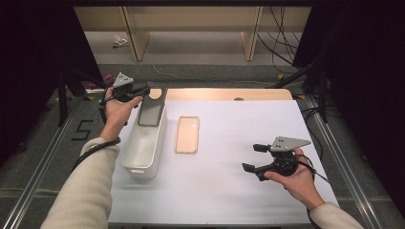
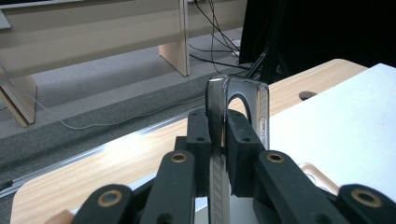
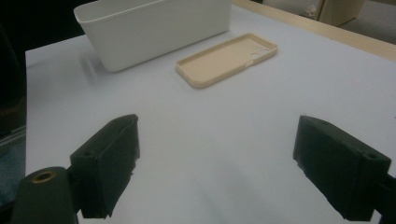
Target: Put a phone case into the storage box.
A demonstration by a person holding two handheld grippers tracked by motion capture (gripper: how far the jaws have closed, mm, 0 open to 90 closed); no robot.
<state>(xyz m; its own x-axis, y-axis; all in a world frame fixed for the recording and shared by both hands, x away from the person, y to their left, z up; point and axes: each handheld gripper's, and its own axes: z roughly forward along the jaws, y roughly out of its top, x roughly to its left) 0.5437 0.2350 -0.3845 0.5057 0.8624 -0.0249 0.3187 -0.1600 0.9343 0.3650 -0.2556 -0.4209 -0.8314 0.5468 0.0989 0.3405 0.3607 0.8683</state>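
Both tongs are in my hands, and they stand very differently. My left gripper [image 1: 143, 90] is clamped on a dark phone case [image 1: 153, 107]; in the left gripper view the black pads [image 2: 240, 140] press on either side of its thin glossy edge [image 2: 219, 154], with the case's camera cutout arching just above them. From the high view I hold that case over the far end of the white bin [image 1: 143, 152], its lower end dipping towards the bin's open mouth, tilted rather than flat. I cannot tell whether the case touches the bin's rim.

My right gripper [image 1: 253, 157] sits near the right side of the table, jaws spread wide with nothing between them. In the right gripper view the two black pads [image 3: 109, 158] stand well apart over bare white table cover [image 3: 224, 140].

Between my two hands a beige phone case [image 1: 186, 134] lies flat on the cover, open side up, just beside the bin and parallel to it. The right gripper view shows the same case [image 3: 229, 58] lying close in front of the bin's long wall [image 3: 154, 32], apart from it.

Beyond the white cover, a strip of wooden tabletop [image 1: 229, 94] runs along the far edge.
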